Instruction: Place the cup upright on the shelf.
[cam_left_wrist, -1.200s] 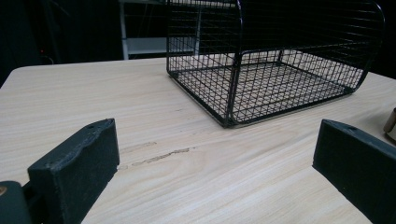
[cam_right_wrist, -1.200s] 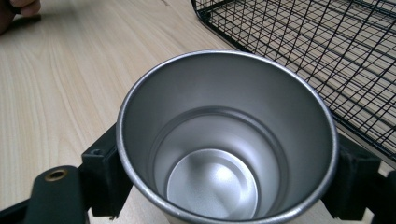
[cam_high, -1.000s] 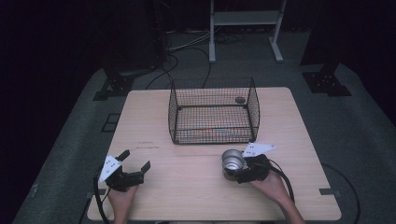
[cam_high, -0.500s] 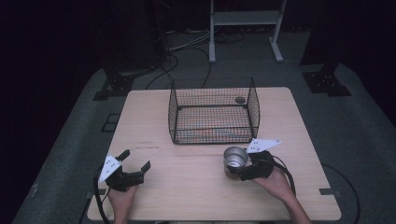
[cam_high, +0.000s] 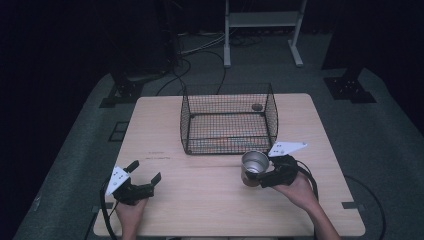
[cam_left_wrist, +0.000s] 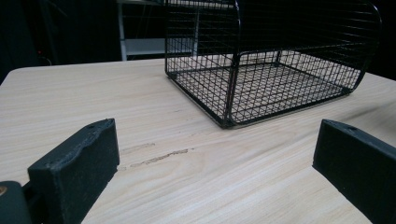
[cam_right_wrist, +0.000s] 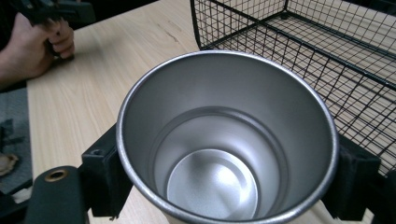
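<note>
The right tool (cam_high: 260, 177) grips the steel cup (cam_high: 254, 167) by its walls; light, stiff, likely slippery. Left tool (cam_high: 145, 172) released.

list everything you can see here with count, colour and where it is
metal cup: 1, silver, empty, clamped in the right gripper just in front of the basket's near right corner
wire basket: 1, black, open top, on the far middle of the table
small round object: 1, dark, at the basket's far right; too small to identify
table: 1, light wood, centre of the high view
stand: 1, white, on the floor beyond the table
cables: several, on the floor behind the table
left gripper: 1, black, jaws wide apart and empty, low over the near left of the table
right gripper: 1, black, jaws closed on the cup's sides, near right
hands: 2, one on each gripper, at the near edge
</note>
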